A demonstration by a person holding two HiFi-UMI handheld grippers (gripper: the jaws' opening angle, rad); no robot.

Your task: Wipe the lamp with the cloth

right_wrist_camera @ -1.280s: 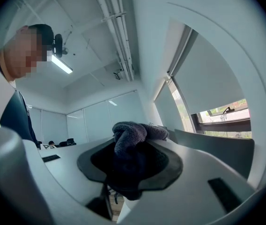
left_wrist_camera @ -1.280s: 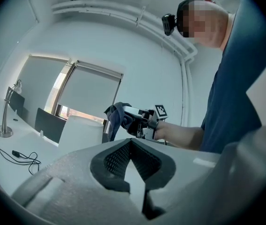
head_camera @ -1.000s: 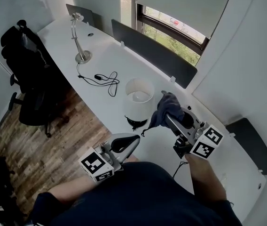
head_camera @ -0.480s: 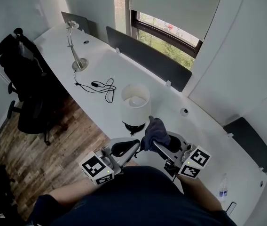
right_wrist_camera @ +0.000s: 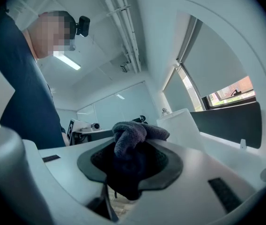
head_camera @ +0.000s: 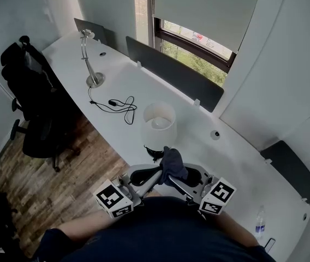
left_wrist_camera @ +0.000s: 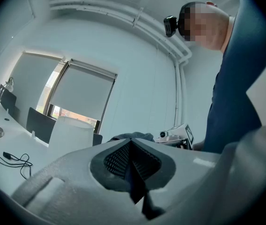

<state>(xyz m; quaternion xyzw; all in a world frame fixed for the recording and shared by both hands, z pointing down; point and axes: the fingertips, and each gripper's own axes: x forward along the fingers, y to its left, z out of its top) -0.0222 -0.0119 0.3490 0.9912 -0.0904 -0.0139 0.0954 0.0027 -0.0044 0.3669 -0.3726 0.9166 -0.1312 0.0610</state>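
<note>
A white table lamp [head_camera: 159, 125] with a drum shade stands on the curved white desk [head_camera: 127, 81], near its front edge. A dark grey cloth [head_camera: 171, 165] is bunched between the jaws of my right gripper [head_camera: 172, 173], which is shut on it, close to my body just in front of the lamp. The cloth [right_wrist_camera: 132, 136] sticks up from the jaws in the right gripper view, with the lamp shade [right_wrist_camera: 182, 125] behind it. My left gripper [head_camera: 154, 171] is beside it, shut and empty, its tip almost touching the cloth. The left gripper view shows the lamp shade [left_wrist_camera: 72, 131].
A silver desk lamp [head_camera: 89, 53] stands at the far left of the desk, with a black cable [head_camera: 117, 101] coiled beside it. A dark divider panel [head_camera: 174, 72] runs along the back. A black office chair [head_camera: 35, 102] is at the left. A bottle [head_camera: 259, 221] sits at the lower right.
My right gripper has pulled the cloth back and leftwards towards my body, until it sits next to the left gripper. The left gripper has barely moved.
</note>
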